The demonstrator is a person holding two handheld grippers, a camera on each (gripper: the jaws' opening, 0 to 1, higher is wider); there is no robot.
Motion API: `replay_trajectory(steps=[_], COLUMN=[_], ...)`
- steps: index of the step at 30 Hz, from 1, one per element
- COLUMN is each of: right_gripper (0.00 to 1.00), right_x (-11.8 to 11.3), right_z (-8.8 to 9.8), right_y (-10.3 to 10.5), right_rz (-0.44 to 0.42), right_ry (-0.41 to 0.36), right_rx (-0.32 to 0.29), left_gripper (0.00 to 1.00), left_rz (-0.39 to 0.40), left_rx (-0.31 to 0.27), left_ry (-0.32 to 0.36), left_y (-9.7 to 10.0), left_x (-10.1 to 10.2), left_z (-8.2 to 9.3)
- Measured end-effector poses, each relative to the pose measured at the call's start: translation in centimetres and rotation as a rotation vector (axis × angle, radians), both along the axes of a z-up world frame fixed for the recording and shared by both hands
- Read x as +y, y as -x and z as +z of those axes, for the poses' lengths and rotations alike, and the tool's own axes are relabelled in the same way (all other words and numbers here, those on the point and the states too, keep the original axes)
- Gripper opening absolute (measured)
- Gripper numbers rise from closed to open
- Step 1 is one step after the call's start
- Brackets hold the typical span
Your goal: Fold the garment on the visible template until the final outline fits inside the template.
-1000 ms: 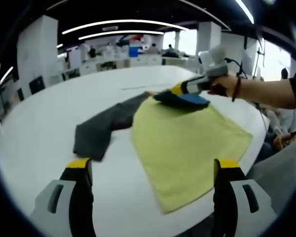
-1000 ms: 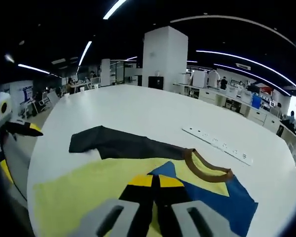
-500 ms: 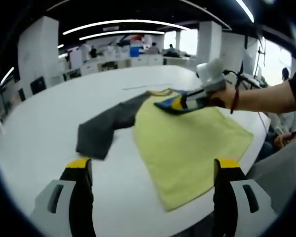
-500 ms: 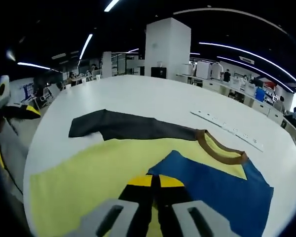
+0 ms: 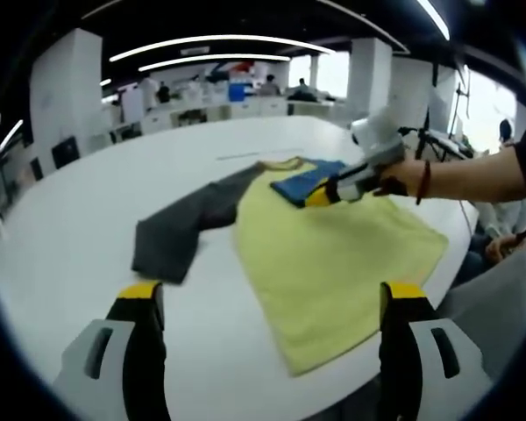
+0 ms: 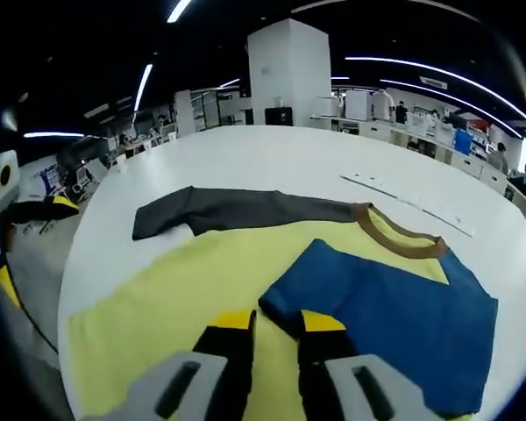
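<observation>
right gripper view: right tongs (image 6: 276,323) narrowly parted, seemingly around blue sleeve (image 6: 394,303); left tongs (image 5: 272,294) wide.

Yellow garment (image 5: 333,254) on white table (image 5: 88,202), blue sleeve (image 5: 305,182) folded inward

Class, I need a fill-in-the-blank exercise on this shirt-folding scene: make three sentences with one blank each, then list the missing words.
1. The blue sleeve lies folded over the shirt's ____ body.
2. The other sleeve, stretched out flat on the white table, is dark ____.
3. The shirt's collar is ____.

Missing words: yellow; grey; brown
</observation>
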State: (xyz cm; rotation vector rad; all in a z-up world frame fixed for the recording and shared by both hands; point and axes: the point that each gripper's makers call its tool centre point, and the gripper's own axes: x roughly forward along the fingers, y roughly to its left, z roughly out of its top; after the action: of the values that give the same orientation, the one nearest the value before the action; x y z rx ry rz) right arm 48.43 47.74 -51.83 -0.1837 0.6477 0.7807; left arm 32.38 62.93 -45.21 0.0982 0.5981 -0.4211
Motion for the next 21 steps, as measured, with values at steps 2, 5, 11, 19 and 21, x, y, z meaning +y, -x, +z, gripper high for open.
replay_trajectory(steps=[2, 5, 11, 19, 21], right_gripper=[0.19, 0.20, 0.21, 0.12, 0.09], right_x=[-0.6, -1.6, -2.5, -1.4, -1.3], right_z=[0.3, 0.5, -0.8, -1.3, -1.3], right_y=[-0.3, -0.9, -1.5, -1.4, -1.5], right_rz=[-0.037, -0.119, -0.229, -0.233, -0.240], right_ry=[-0.011, -0.036, -0.043, -0.084, -0.096], right_rx=[0.004, 0.027, 0.097, 0.128, 0.135], left_gripper=[0.99, 0.99, 0.99, 0.99, 0.99], left_rz=[-0.002, -0.005, -0.009, -0.002, -0.001], left_rx=[-0.004, -0.003, 0.001, 0.005, 0.008], left_ry=[0.003, 0.001, -0.005, -0.014, -0.017], left_y=[0.0, 0.0, 0.2, 0.2, 0.2], left_x=[-0.1, -0.2, -0.2, 0.2, 0.3], left_z=[0.1, 0.1, 0.0, 0.0, -0.1])
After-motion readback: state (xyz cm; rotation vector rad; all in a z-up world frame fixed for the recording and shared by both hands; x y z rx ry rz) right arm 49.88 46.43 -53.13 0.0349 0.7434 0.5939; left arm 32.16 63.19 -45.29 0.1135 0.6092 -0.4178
